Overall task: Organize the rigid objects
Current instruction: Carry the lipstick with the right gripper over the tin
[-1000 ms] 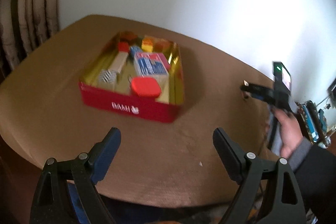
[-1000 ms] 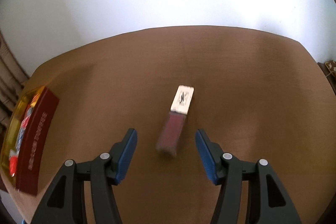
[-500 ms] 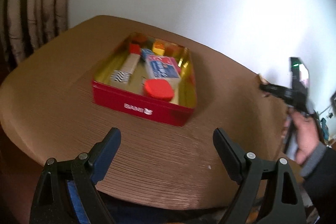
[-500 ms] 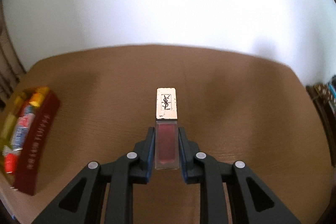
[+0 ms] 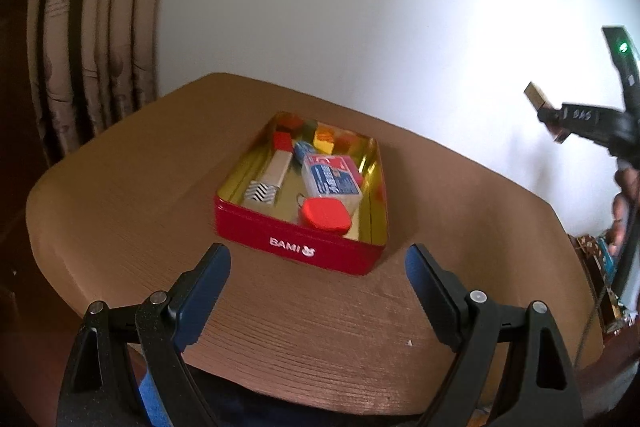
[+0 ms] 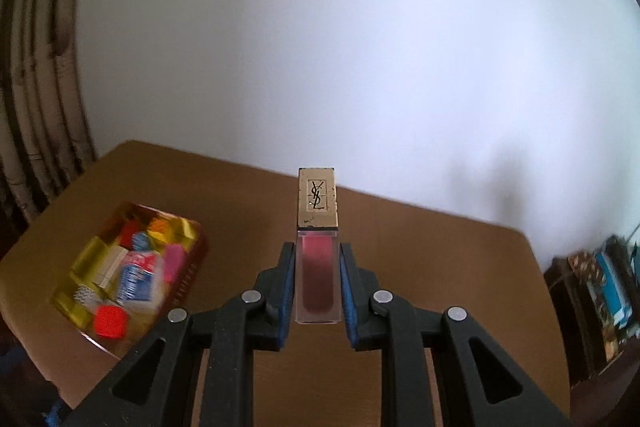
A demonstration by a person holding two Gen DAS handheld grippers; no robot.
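Clamped between our right gripper's [image 6: 318, 277] blue pads is a lip-gloss tube [image 6: 317, 247]: a clear rectangular body filled with dark red, capped by a scuffed gold block bearing a black monogram. The cap projects past the fingertips toward twelve o'clock, and the tube is lifted clear above the table [image 6: 420, 259]. From the left wrist camera we see this same gripper at about three o'clock, raised against the wall, the gold cap pointing toward ten o'clock, with a hand [image 5: 624, 203] below it on the handle.

Our left gripper [image 5: 318, 269] hangs with its jaws spread wide and nothing between them, aimed down at a red tin [image 5: 296, 243] marked BAMI at twelve o'clock. Its gold interior holds a red rounded case [image 5: 326, 214], a white-and-blue box [image 5: 330, 181], a cream stick with a zigzag end [image 5: 270, 179] and several small coloured blocks.

Brown and rounded at its edges, the table stands against a plain white wall [image 5: 360, 7]. Patterned curtains [image 5: 88, 39] hang at ten o'clock.
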